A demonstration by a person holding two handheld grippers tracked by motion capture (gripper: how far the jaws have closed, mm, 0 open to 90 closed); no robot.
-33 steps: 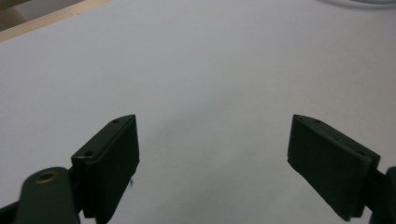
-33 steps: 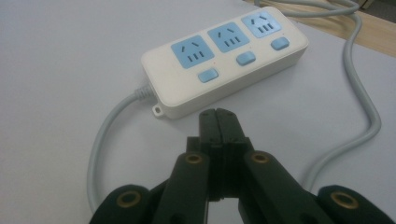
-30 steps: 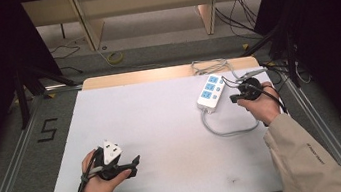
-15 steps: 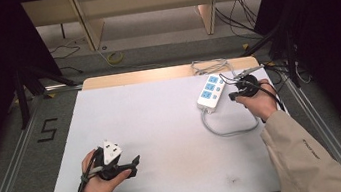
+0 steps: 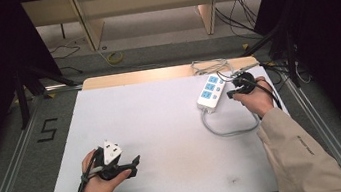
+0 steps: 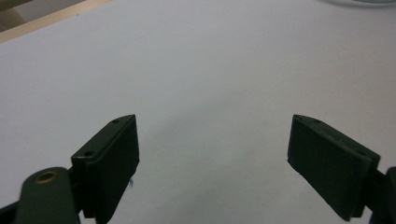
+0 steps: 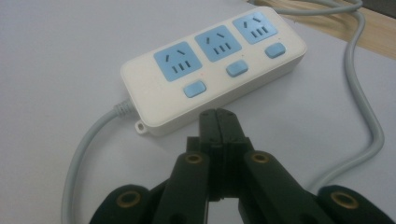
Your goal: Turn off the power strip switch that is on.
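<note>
A white power strip (image 5: 211, 92) with three blue sockets and blue switches lies at the table's right rear, close up in the right gripper view (image 7: 212, 60). Its grey cable (image 5: 228, 129) loops toward the front and right (image 7: 359, 107). My right gripper (image 5: 231, 93) sits just right of the strip, jaws pressed together with nothing between them (image 7: 218, 122), tips a little short of the strip's long side. My left gripper (image 5: 135, 164) rests near the front left of the table, jaws wide open (image 6: 212, 154) over bare white surface.
The white table top (image 5: 163, 127) has a wooden strip (image 5: 135, 77) along its far edge. More cables (image 5: 209, 64) lie at the rear by the strip. Metal rails (image 5: 11, 164) run along both sides, and a floor mark "5" (image 5: 48, 129) is at left.
My right gripper has edged slightly left toward the power strip. The left gripper has stayed put.
</note>
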